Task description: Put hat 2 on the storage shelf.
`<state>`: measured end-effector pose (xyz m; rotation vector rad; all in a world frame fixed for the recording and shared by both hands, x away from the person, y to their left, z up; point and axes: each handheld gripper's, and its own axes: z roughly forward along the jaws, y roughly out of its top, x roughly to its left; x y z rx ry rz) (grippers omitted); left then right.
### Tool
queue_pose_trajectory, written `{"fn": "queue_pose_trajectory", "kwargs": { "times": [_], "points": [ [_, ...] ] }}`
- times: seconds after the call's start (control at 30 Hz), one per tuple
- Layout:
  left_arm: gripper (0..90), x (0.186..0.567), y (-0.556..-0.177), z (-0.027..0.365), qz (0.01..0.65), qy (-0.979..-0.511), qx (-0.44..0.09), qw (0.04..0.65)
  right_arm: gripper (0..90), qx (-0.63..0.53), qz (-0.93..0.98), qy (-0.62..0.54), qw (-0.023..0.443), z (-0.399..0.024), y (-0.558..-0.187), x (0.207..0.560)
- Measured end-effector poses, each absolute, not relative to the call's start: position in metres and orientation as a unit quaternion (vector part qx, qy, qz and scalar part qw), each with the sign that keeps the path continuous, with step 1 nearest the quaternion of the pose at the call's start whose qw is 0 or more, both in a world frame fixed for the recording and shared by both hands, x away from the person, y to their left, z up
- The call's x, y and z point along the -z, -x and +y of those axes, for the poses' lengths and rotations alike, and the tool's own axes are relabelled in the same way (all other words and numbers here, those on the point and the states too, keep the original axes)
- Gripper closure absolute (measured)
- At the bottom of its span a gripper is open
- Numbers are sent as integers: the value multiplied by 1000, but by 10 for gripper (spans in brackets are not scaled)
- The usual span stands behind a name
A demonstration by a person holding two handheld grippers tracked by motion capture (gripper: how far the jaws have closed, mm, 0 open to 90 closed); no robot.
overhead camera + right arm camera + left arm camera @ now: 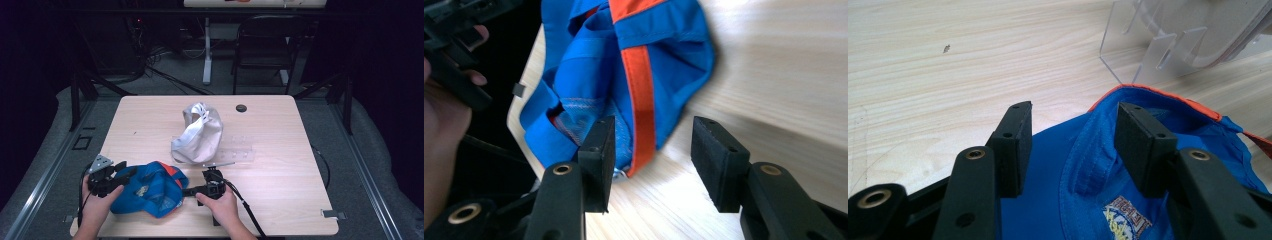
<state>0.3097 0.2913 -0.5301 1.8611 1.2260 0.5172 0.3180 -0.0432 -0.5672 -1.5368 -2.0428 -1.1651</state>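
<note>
Setting: dark studio floor with cables and a black chair behind a pale wooden table (280, 200).
Work in hand: a blue baseball cap with orange trim (150, 189) lies upside down at the near left of the table, between the two hands.
Other things: a grey-white cap (198, 134) sits mid-table, resting on a clear acrylic stand (239, 154); a small black disc (241, 108) lies beyond it.
Left gripper (119, 176): released, jaws wide; in the left gripper view they straddle the blue cap's rim and sweatband (1083, 165) without pressing it.
Right gripper (192, 190): released, jaws wide; in the right gripper view the orange strap (640, 95) and cap edge lie just ahead of and between the jaws, the pads clear of the cloth.
Key relation: the cap's long axis runs left to right, with a gripper at each end, left at the crown side, right at the strap side. Both are about equally near.
Next move, judged: each needs only a short push in and a squeeze to take its edge.
</note>
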Motion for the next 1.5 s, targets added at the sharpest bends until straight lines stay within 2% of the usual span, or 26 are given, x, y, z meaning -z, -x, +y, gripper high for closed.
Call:
{"fn": "queue_pose_trajectory", "kwargs": {
  "times": [0.07,0.1,0.13,0.2,0.27,0.33,0.4,0.43,0.6,0.7,0.8,0.87,0.93,1.07,1.5],
  "points": [
    [502,530,-310,291,487,-743,-205,410,533,407,-709,546,184,-37,-319,571],
    [501,530,-310,291,487,-743,-205,410,532,418,-709,542,170,-35,-320,574],
    [501,530,-310,291,487,-743,-205,410,532,413,-709,543,180,-33,-321,574],
    [501,530,-310,291,487,-744,-205,409,532,418,-707,544,170,-30,-322,577],
    [501,531,-310,291,488,-741,-207,412,533,422,-697,545,198,-29,-325,578],
    [502,531,-310,291,487,-741,-207,413,565,421,-695,547,201,-28,-326,579],
    [501,530,-310,292,489,-740,-207,412,596,423,-688,543,229,-28,-327,578],
    [502,530,-310,292,489,-740,-207,412,596,423,-688,543,229,-28,-327,578],
    [502,530,-310,293,491,-738,-207,414,730,413,-693,545,229,-29,-325,576],
    [502,530,-310,293,490,-739,-207,413,771,410,-694,541,241,-30,-324,576],
    [502,530,-310,293,490,-739,-208,413,779,419,-681,545,253,-32,-322,573],
    [502,530,-310,293,490,-738,-208,414,779,420,-684,547,239,-33,-321,571],
    [502,530,-310,293,490,-739,-208,413,779,420,-674,549,260,-37,-320,566],
    [502,530,-309,293,490,-738,-209,414,780,433,-665,553,253,-44,-318,561],
    [502,531,-310,291,487,-742,-209,410,780,432,-645,582,243,-104,-305,539]
  ]
}}
